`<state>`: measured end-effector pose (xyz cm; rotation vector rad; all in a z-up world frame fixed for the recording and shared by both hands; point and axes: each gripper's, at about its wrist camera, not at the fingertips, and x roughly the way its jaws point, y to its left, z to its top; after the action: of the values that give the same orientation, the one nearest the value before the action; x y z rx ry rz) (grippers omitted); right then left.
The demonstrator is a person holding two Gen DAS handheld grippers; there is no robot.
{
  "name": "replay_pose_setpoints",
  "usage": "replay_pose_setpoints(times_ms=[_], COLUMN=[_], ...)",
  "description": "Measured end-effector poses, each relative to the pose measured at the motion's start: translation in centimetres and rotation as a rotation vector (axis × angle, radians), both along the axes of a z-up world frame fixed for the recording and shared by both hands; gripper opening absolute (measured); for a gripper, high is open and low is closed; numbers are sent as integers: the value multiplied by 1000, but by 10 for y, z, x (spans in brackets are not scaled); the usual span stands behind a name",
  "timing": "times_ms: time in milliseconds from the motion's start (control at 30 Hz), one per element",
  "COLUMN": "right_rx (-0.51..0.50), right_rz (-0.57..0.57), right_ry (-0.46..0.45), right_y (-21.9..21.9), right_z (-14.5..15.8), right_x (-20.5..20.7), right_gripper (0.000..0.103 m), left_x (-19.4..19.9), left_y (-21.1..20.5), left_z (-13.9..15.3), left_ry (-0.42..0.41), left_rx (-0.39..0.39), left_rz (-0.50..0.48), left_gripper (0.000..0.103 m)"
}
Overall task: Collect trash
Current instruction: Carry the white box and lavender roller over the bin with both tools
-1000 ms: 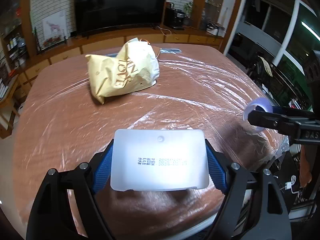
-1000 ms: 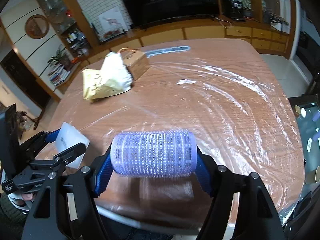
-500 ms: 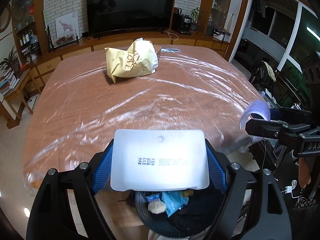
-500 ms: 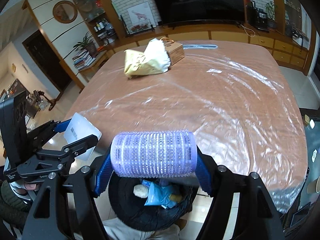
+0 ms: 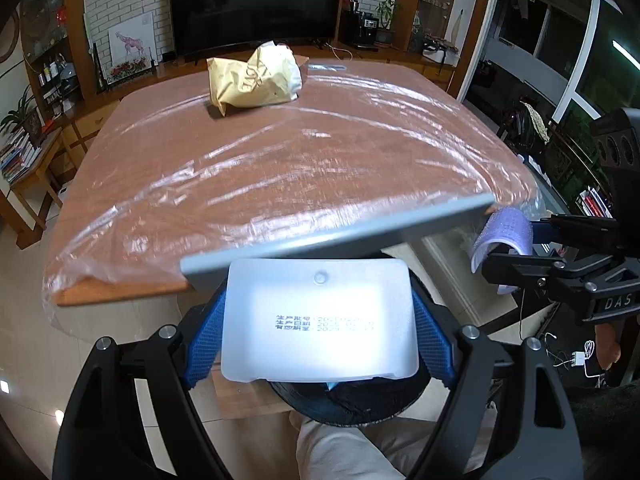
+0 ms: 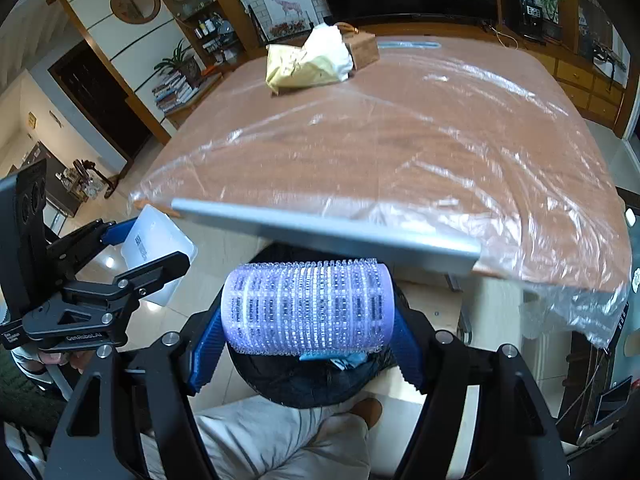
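While both hover off table edge [image 5: 120, 292] above bin [image 6: 304, 384]: left jaws clamp white container [image 5: 320, 320], right clamp hair roller [image 6: 308, 308].

Ahead of the gripper, a wooden table [image 5: 160, 168] under clear plastic sheeting [image 5: 360, 128] stretches toward a dark television [image 5: 256, 4] on the far wall, a giraffe picture [image 5: 132, 42] to its left, with a brown box [image 6: 362, 50] far ahead.
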<state>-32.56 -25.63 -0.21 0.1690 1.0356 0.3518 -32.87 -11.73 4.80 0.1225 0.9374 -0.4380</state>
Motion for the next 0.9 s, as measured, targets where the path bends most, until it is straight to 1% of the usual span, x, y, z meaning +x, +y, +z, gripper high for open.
replay_pose_setpoints(times_ms=[300, 567, 900], right_rx=[-13, -3, -43], right_rz=[19, 27, 43], right_ry=[41, 95, 160], right_y=[5, 9, 18], right_z=[-21, -47, -76], right_x=[-13, -5, 0], right_gripper=[70, 70, 70], left_x=[-15, -21, -21], left_y=[-4, -6, -8], left_z=[-22, -42, -66], left_ry=[29, 59, 99], left_rx=[34, 70, 116], left_rz=[-3, -7, -23], left_gripper=[83, 83, 83])
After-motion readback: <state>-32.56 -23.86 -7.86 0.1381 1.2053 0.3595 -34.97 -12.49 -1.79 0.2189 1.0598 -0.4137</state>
